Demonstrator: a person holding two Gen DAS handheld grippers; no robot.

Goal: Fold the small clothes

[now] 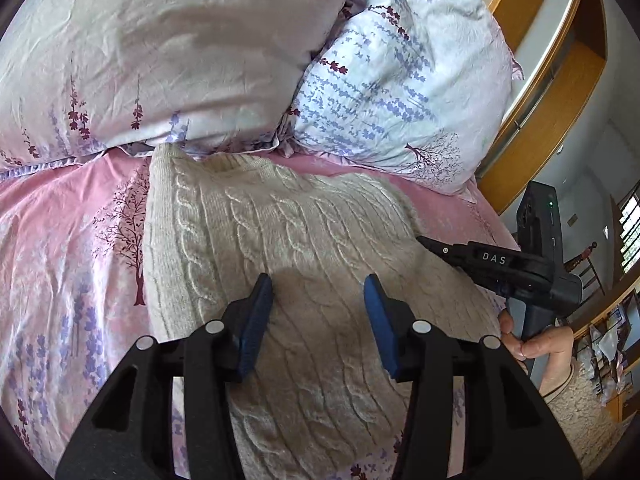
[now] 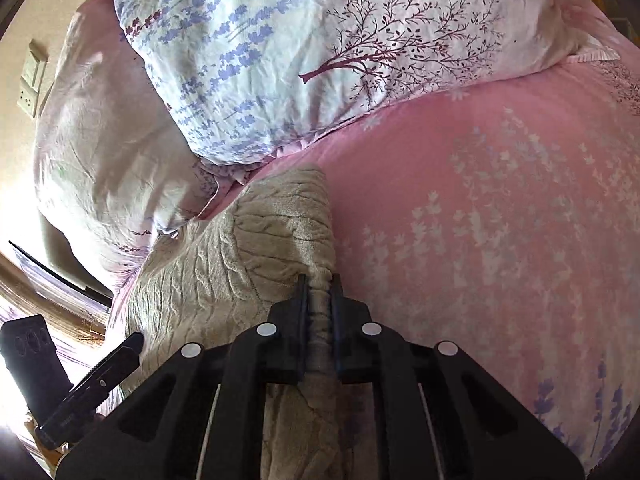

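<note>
On the pink bed point(image 1: 60, 240) below 2 pillows point(image 1: 400, 92), the cream cable-knit sweater point(image 1: 288, 232) lies under the spread left gripper point(image 1: 319, 292), its edge pinched by the right gripper point(image 2: 320, 292).

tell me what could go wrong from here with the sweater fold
The right gripper pinches only a thin edge of the sweater, so the knit may slip out or stretch if pulled. The left gripper is open above the sweater, holding nothing down, so the whole piece could drag across the pink sheet.
</note>
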